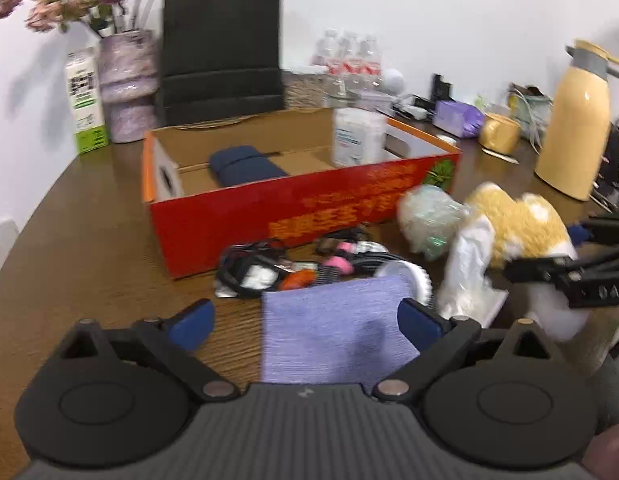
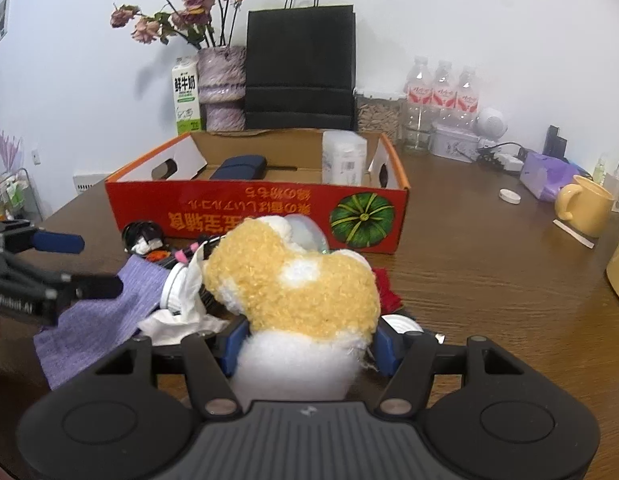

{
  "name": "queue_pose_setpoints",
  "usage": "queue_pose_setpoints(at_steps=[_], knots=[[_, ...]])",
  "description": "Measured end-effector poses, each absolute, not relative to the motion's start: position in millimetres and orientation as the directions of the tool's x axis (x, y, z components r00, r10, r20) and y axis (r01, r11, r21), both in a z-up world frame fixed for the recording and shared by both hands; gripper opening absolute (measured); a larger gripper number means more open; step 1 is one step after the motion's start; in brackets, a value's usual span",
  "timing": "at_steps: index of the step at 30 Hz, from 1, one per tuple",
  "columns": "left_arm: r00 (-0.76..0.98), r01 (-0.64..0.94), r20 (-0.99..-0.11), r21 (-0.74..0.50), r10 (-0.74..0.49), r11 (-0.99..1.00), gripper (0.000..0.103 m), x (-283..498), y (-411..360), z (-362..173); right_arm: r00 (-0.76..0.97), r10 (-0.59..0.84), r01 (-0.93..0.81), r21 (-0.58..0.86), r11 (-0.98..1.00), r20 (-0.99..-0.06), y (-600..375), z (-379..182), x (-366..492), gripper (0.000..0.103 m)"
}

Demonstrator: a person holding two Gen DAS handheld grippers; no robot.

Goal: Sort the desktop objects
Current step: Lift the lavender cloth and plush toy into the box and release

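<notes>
Flowers [image 2: 181, 8] stand at the far left of the wooden table [image 2: 489, 280] in a purple vase [image 2: 221, 84], with a milk carton [image 2: 186, 94] just beside it and a black paper bag [image 2: 299, 68] next along the wall. In front of these sits the red cardboard box [image 2: 257, 208], open at the top — a dark blue case [image 2: 239, 168] lies inside toward its left, and a white container [image 2: 343, 156] stands upright inside toward its right. Before the box, on the table, a heap of small things [image 1: 293, 264] lies in a tangle of black cord and pink and orange bits, too blurred to name singly. A purple cloth [image 1: 341, 336] lies flat just in front of the heap. The left gripper [image 1: 305, 320] hovers over this cloth with its blue pads spread wide apart, one to each side; nothing is pressed between them. To the right of the cloth a crumpled white tissue [image 1: 469, 268] lies against a round white lid [image 1: 409, 276]. The right gripper [image 2: 309, 348] is closed on a yellow and white plush toy [image 2: 297, 284], its blue pads pressing the toy's white lower part from both sides, so the toy is held just in front of the box's right half. A red scrap [image 2: 387, 288] shows just behind the toy. Farther right stand three water bottles [image 2: 441, 96] by the wall, a purple pack [image 2: 543, 176], a yellow mug [image 2: 585, 210], and — in the left wrist view — a tall yellow flask [image 1: 577, 120].
</notes>
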State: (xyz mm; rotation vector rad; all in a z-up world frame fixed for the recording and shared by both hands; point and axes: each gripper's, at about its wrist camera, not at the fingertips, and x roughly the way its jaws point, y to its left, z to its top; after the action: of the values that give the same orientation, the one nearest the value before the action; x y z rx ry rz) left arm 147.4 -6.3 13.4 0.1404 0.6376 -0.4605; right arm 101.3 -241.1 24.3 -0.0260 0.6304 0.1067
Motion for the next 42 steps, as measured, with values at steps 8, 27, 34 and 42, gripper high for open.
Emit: queue_pose_setpoints(at_steps=[8,27,34,42], knots=[[0.647,0.422,-0.699,-0.005,-0.305,0.907,0.103,160.3,-18.9,-13.3,0.809,0.115,-0.129,0.016,0.991,-0.576,-250.9,27.0,102.6,0.061],[0.726,0.384,-0.602,-0.049,-0.334,0.922,0.005,150.7,0.4,15.1,0.839,0.118,-0.130,0.016,0.991,-0.532,-262.8,39.4,106.6,0.061],[0.779,0.379,-0.516,-0.062,-0.355,0.923,0.005,149.1,2.4,42.5,0.868,0.114,-0.130,0.000,0.991,-0.483,-270.1,55.9,104.9,0.061],[0.809,0.367,-0.474,-0.058,-0.348,0.929,0.005,148.3,-1.6,52.9,0.856,0.008,-0.102,-0.154,0.983,-0.516,-261.6,45.9,115.7,0.061]])
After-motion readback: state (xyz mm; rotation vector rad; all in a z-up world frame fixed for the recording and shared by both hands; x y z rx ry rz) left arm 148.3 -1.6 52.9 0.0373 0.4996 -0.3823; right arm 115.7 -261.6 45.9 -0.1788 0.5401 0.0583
